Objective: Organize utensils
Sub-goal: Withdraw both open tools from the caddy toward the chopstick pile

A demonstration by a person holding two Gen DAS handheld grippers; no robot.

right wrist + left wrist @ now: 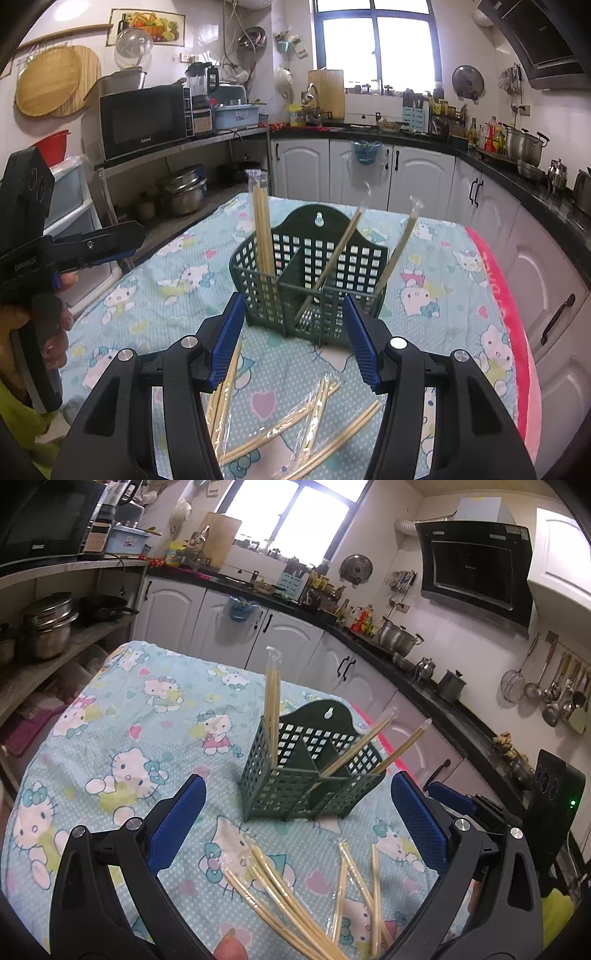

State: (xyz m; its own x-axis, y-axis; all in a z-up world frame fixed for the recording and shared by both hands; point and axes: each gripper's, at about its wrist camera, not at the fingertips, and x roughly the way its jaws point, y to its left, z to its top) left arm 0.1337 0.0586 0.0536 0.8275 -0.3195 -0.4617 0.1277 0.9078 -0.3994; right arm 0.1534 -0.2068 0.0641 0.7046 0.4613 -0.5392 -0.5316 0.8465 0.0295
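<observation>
On the tablecloth [177, 310] before the green caddy [306, 280]: wrapped chopsticks [295, 428], loose
Both my grippers, left [295, 830] and right [291, 339], stand apart, empty; sticks judged light, stiff, wrappers slippery, so I pinch mid-length

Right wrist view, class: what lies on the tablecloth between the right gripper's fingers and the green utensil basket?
Bare tablecloth only. The basket stands just beyond the open right gripper; the loose wrapped chopsticks lie nearer, under the gripper.
</observation>
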